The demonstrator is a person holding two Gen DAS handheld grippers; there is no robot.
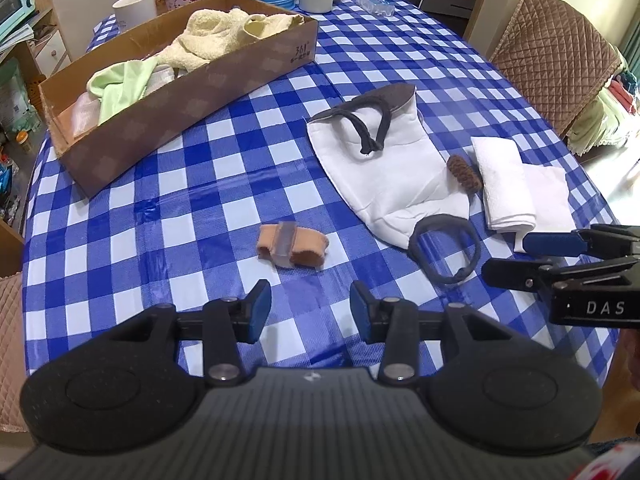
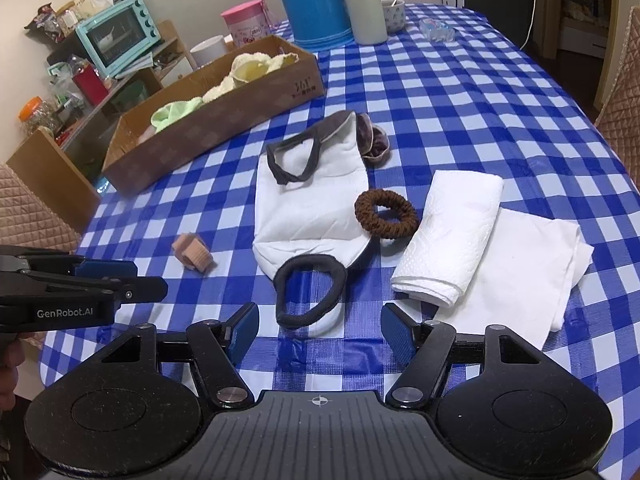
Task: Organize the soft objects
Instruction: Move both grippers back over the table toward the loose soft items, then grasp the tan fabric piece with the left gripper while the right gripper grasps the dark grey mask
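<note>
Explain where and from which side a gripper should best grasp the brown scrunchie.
Probably the brown scrunchie is best pinched across its near-right arc, coming from above: it lies flat, so one finger can drop into its open hole and one outside. Its far-left arc rests on the white mask, and the folded towel sits close on its right.

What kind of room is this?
Most likely a home dining room or kitchen corner: a checked tablecloth covers the table, a teal toaster oven sits on a cluttered shelf, and a blue thermos stands among mugs.
</note>
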